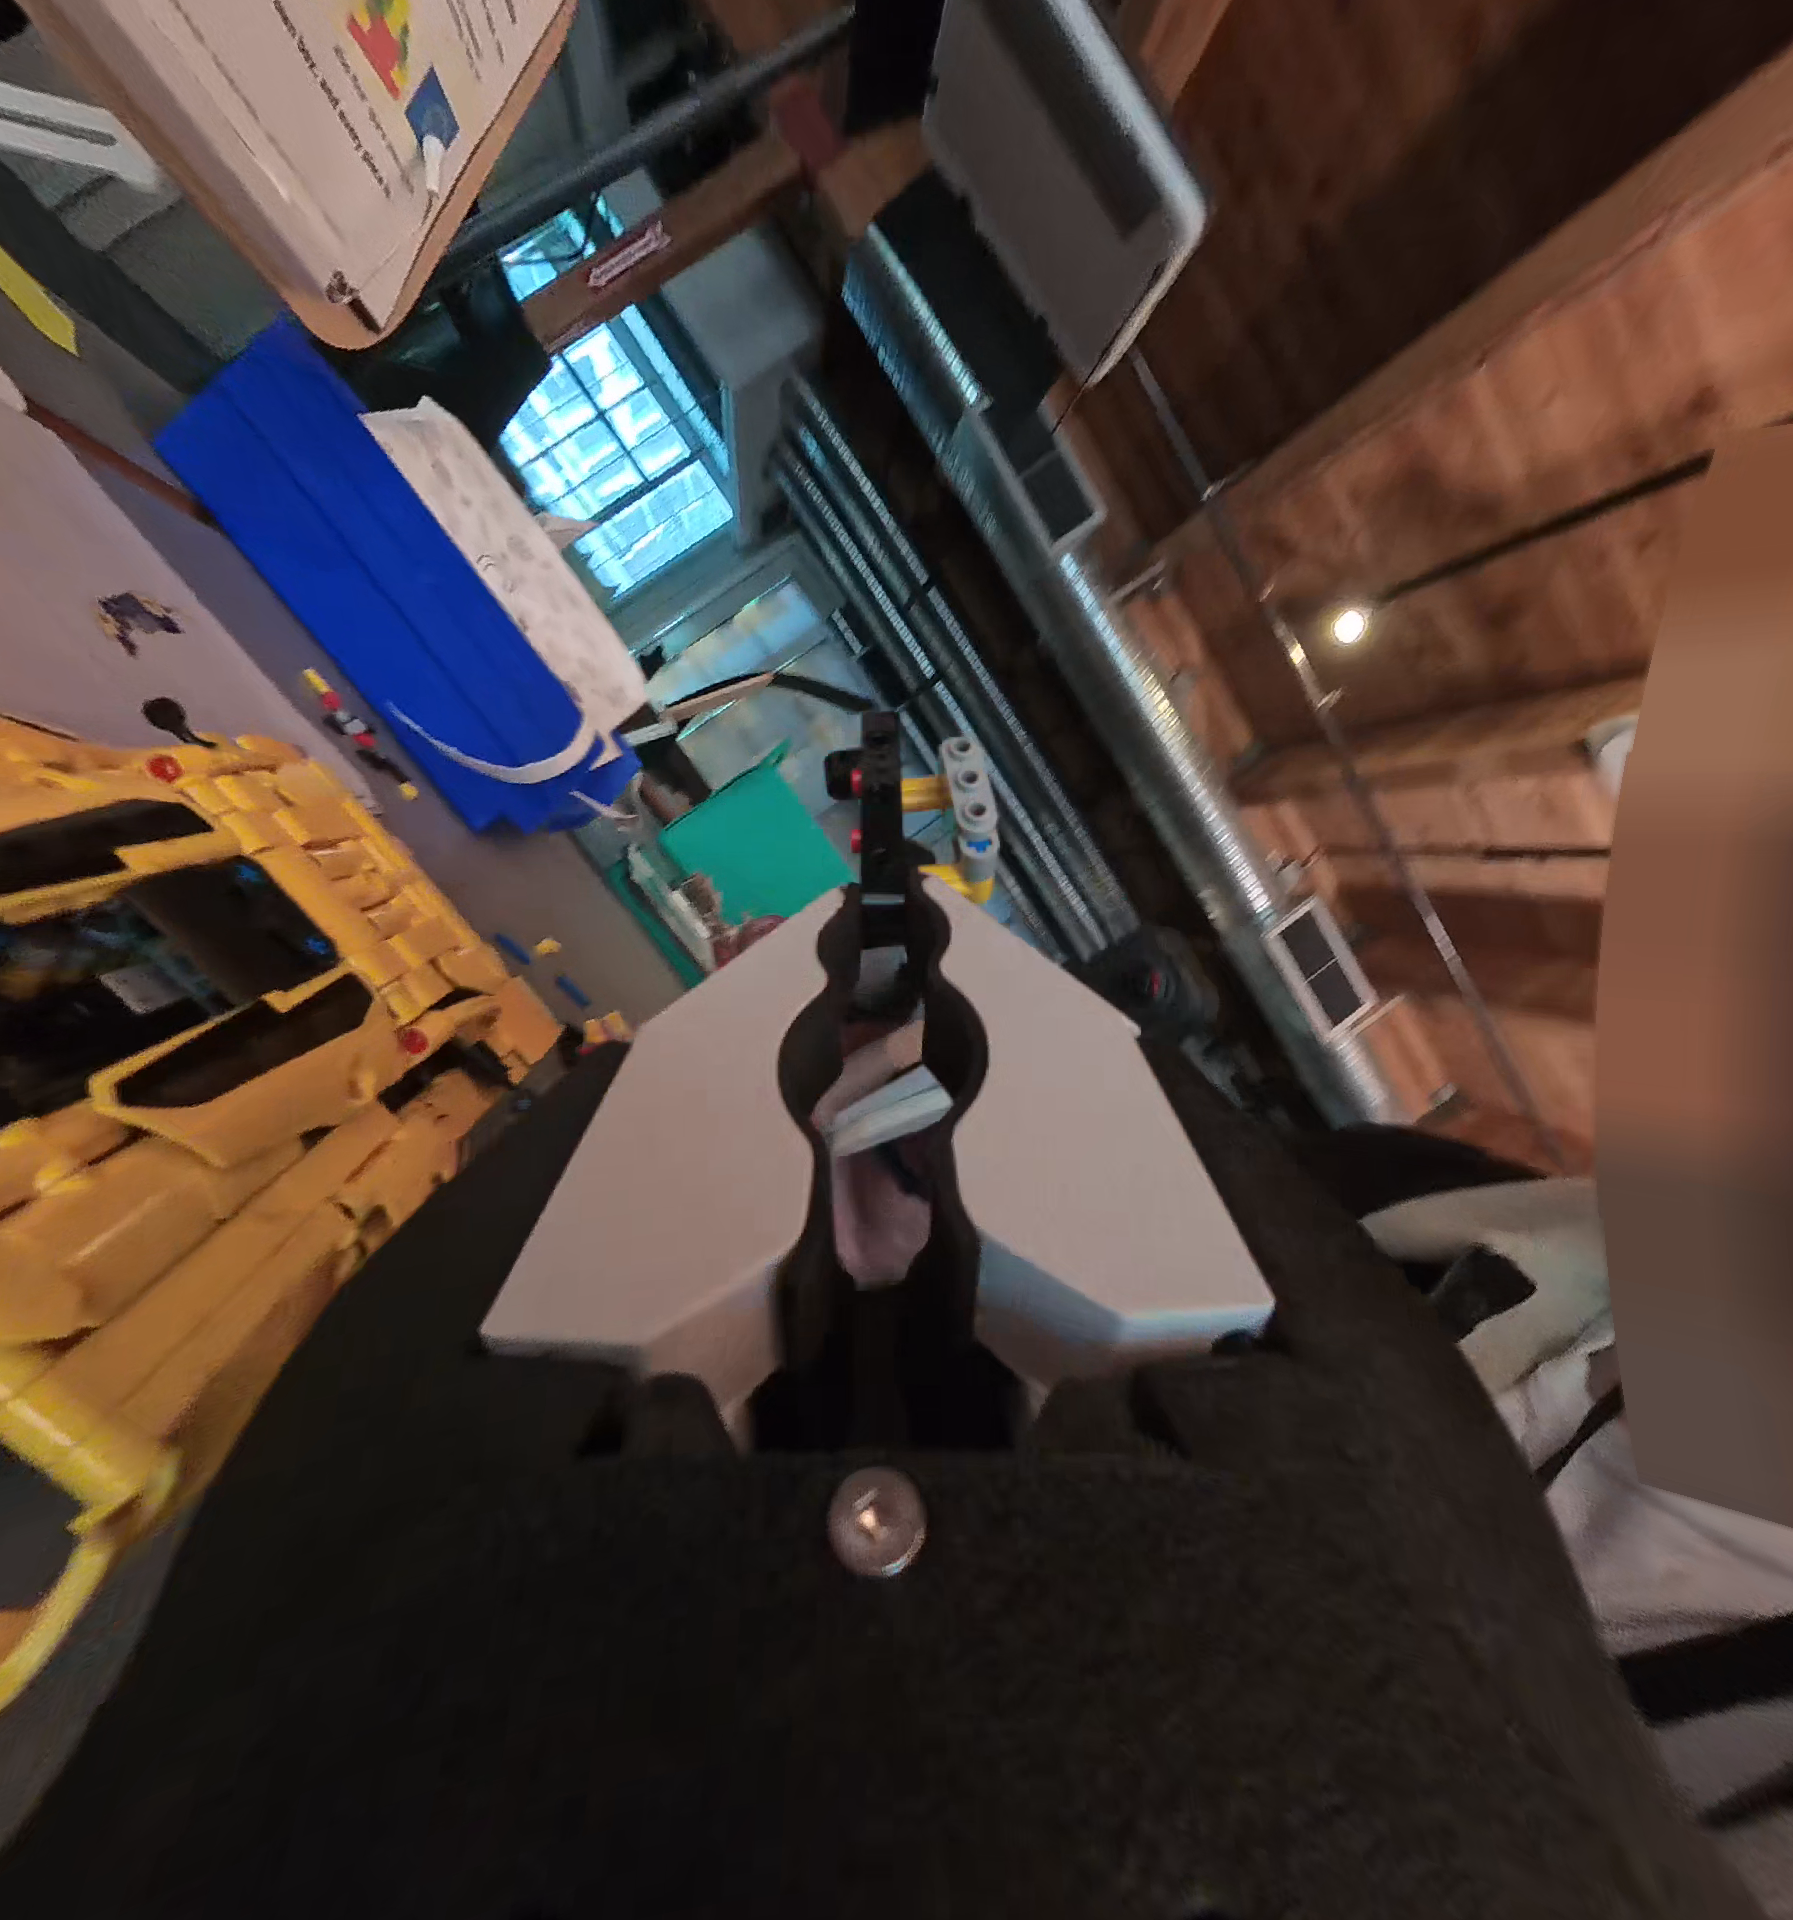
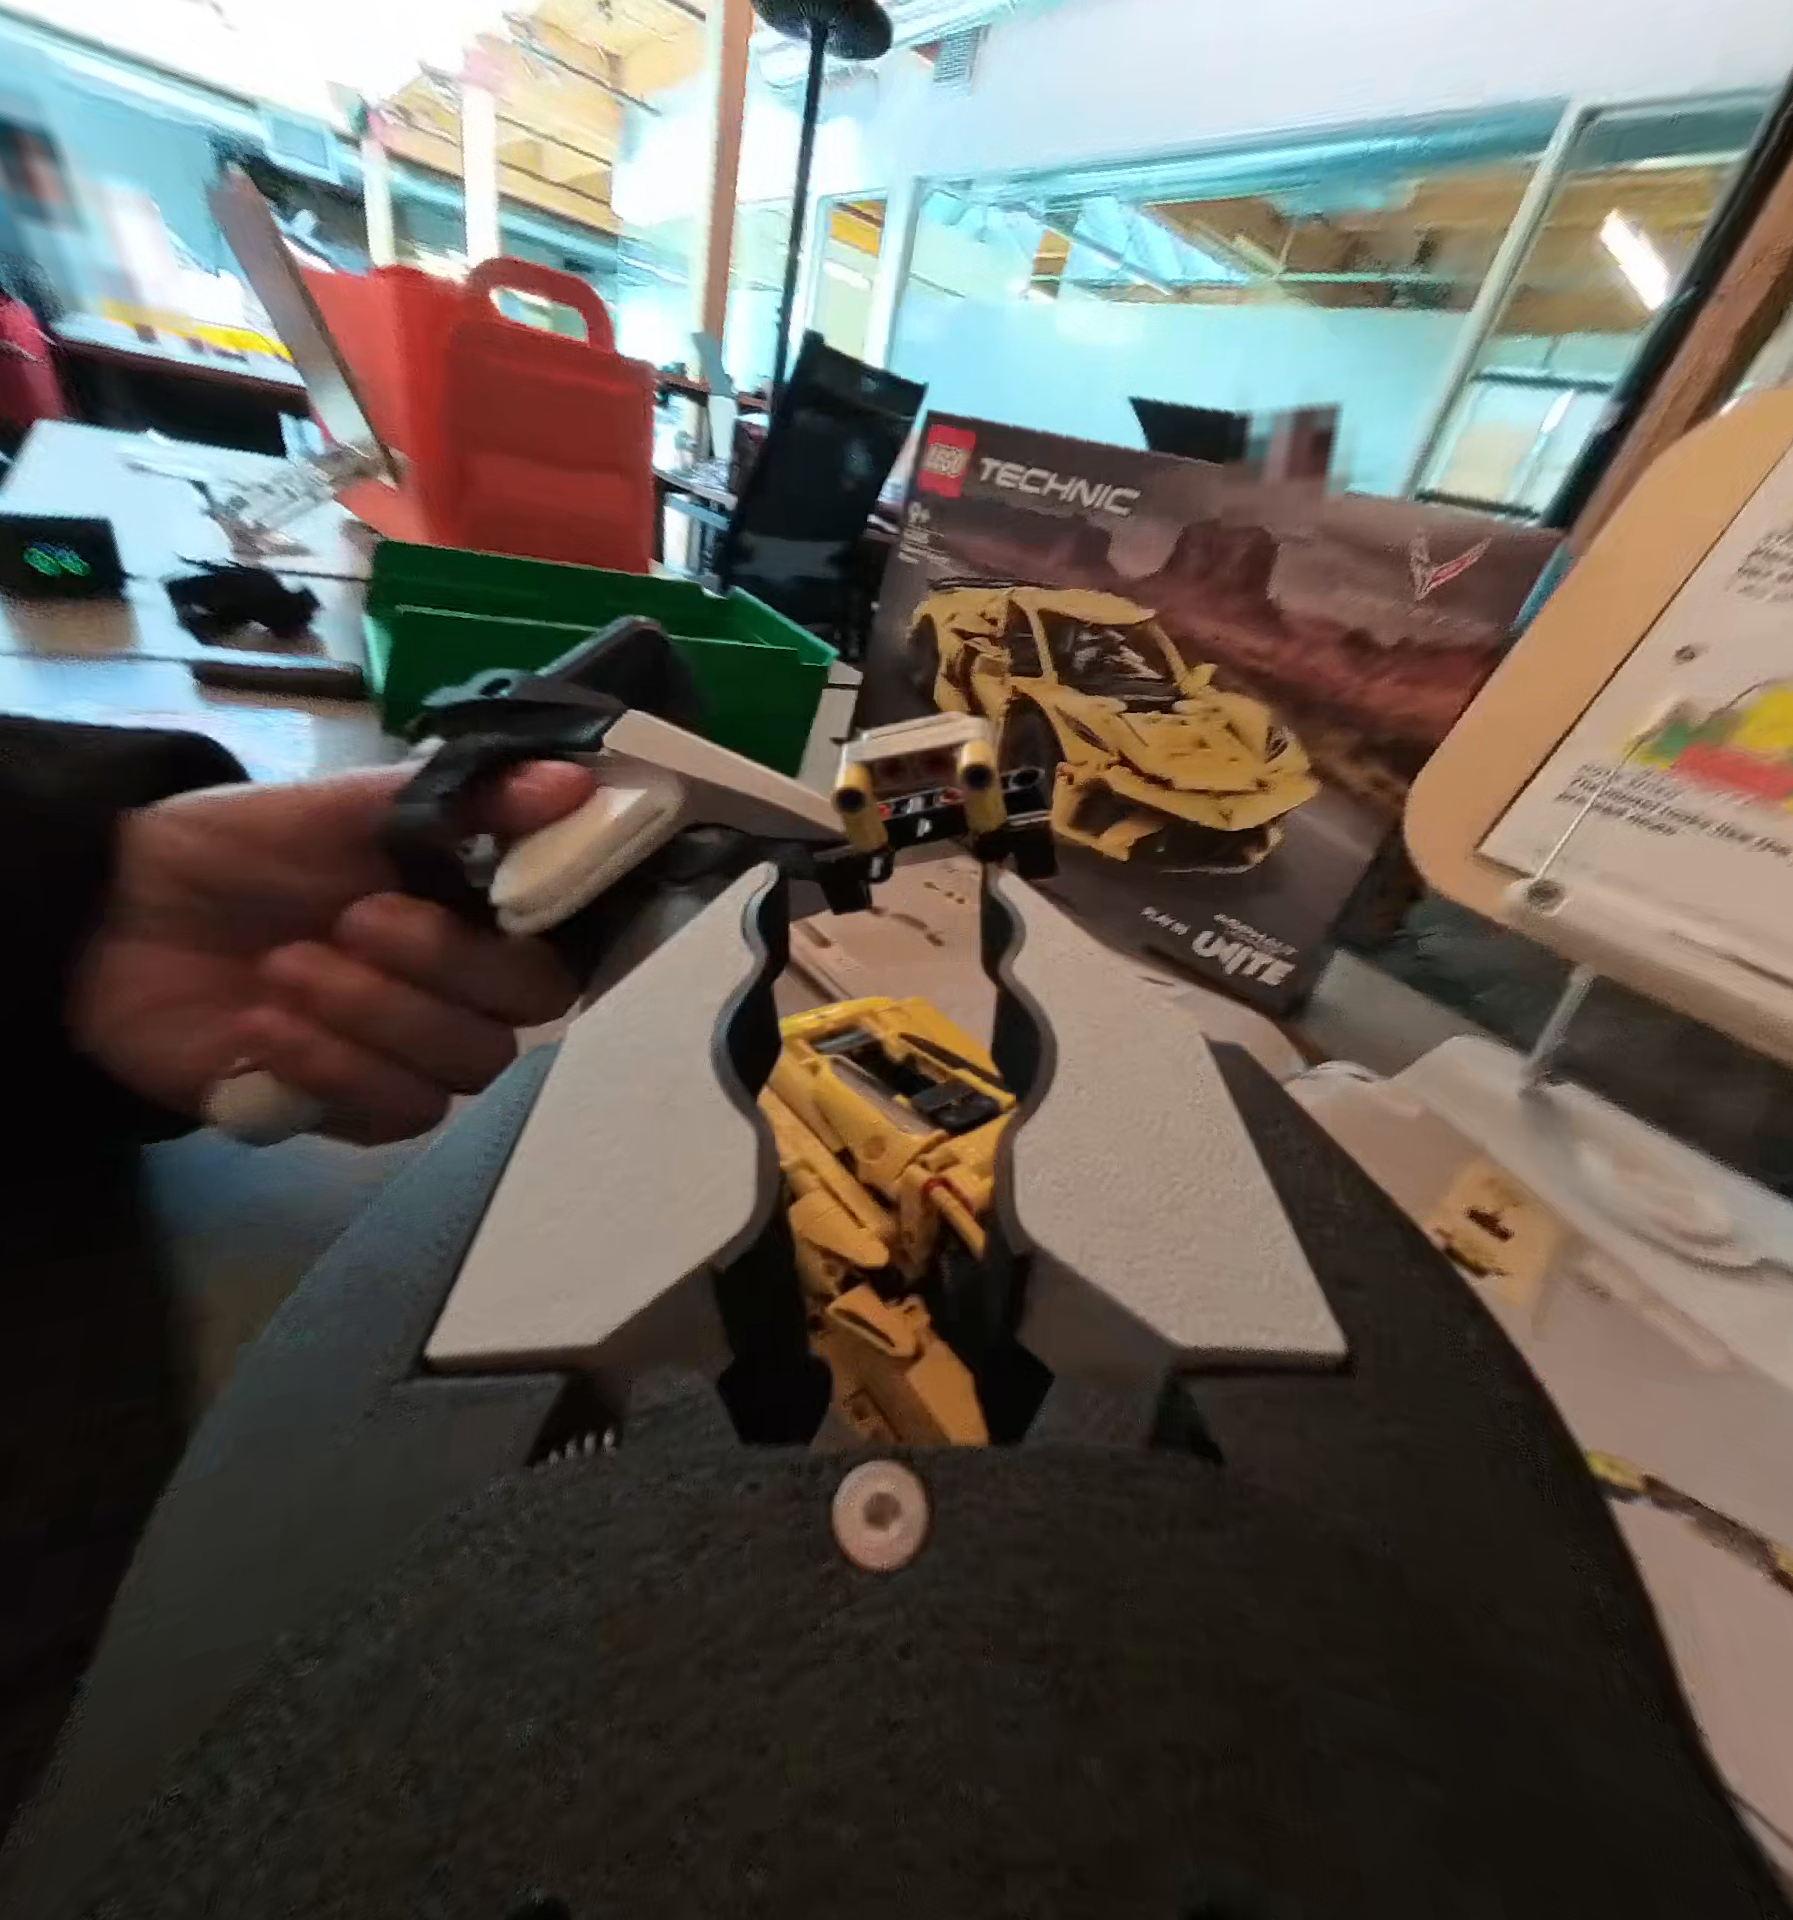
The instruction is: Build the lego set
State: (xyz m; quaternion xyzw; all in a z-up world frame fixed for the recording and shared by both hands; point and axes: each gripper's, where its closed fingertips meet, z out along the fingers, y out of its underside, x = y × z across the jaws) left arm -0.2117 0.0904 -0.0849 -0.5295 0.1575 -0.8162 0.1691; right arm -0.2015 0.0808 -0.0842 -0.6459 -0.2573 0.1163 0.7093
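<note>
The left gripper (image 1: 881, 935) is clamped on a small sub-assembly (image 2: 933, 795): black beam w/ red pins, yellow connectors and a grey piece. It's held up in the air, well above the table. In the right wrist view it sits just past the tips of the right gripper (image 2: 887, 904), whose fingers are apart w/ nothing between them. The yellow car (image 2: 887, 1153), the main build, lies on the table below, seen thru the gap in the right fingers. The set's box (image 2: 1183, 717) stands behind it.

Looks like the step is a regrip or alignment before fitting this piece to the car. To do it well, I'd say: keep the left hold firm, bring the right fingers around a solid part like the black beam, not the pins, then close square so nothing twists or pops off.
</note>
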